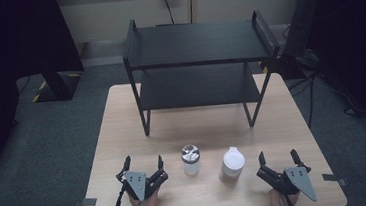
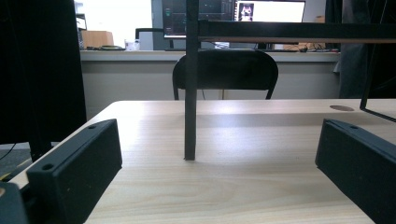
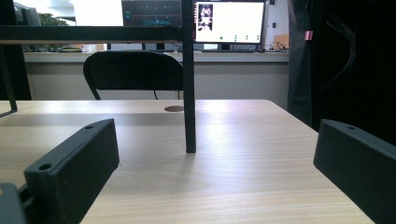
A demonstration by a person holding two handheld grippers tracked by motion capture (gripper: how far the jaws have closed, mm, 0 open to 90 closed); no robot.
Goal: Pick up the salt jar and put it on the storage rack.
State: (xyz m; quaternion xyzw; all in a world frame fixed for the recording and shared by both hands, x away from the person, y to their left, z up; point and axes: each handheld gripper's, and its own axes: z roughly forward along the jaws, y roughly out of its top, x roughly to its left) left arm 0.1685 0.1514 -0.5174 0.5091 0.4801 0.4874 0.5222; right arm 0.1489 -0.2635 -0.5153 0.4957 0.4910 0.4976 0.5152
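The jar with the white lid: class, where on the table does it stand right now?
In the high view, the jar with the white lid stands near the table's front edge, between the clear jar and the right gripper.

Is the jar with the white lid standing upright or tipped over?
Upright. In the high view the jar stands on its base on the table, its round white lid facing up, beside the smaller shaker.

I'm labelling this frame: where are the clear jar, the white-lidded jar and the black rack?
clear jar (image 1: 191, 161), high view, on its metal lid.
white-lidded jar (image 1: 232, 160), high view, on its white lid.
black rack (image 1: 196, 44), high view, on its top shelf.
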